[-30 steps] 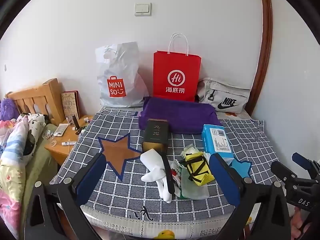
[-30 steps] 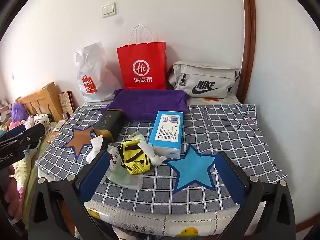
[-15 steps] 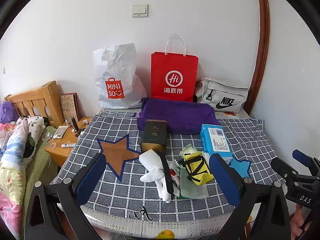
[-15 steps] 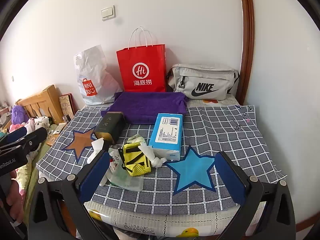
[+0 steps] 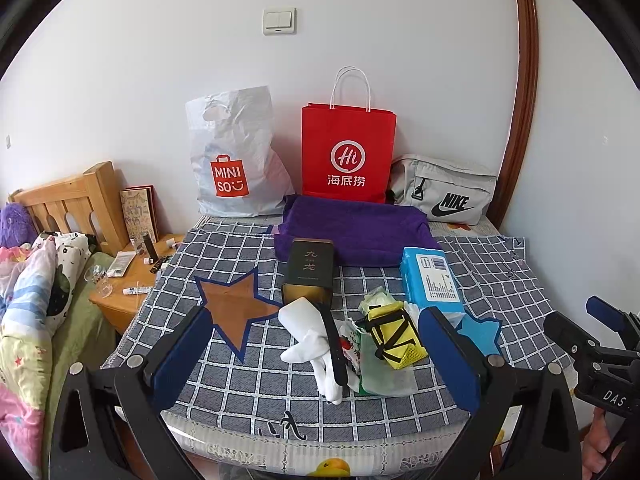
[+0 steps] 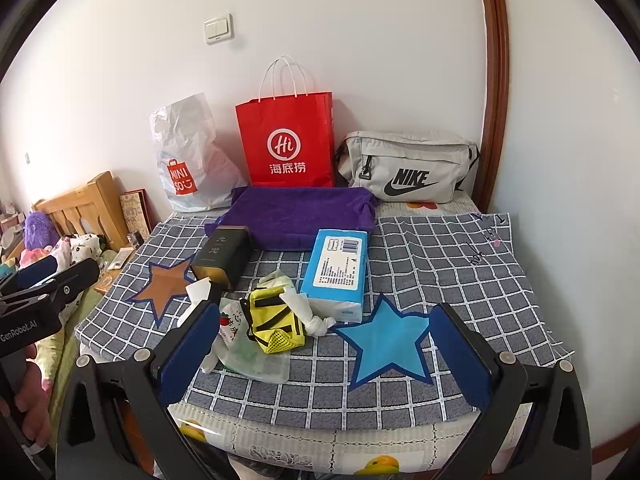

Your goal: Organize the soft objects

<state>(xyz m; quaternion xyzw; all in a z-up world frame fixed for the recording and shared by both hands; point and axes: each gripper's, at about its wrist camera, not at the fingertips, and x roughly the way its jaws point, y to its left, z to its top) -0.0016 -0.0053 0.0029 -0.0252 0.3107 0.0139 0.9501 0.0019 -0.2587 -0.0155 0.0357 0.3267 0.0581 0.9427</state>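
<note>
On the checked bed cover (image 5: 492, 276), the white sock (image 5: 316, 344) lay lengthwise toward the camera beside the yellow pouch (image 5: 394, 336). Behind stood "MINISO" bag (image 5: 236, 160) and "NIKE" bag (image 6: 408, 168). Left gripper (image 5: 316, 356) and right gripper (image 6: 324, 356) had jaws wide apart, holding nothing.

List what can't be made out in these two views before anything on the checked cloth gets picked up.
- Contents of the red paper bag, MINISO plastic bag and grey Nike bag: hidden by their own walls in both views.
- White glove: mostly behind the right tool's finger in the right view.
- Blue star patch: largely covered by the left tool's finger.
- Small items on the wooden nightstand: too small.
</note>
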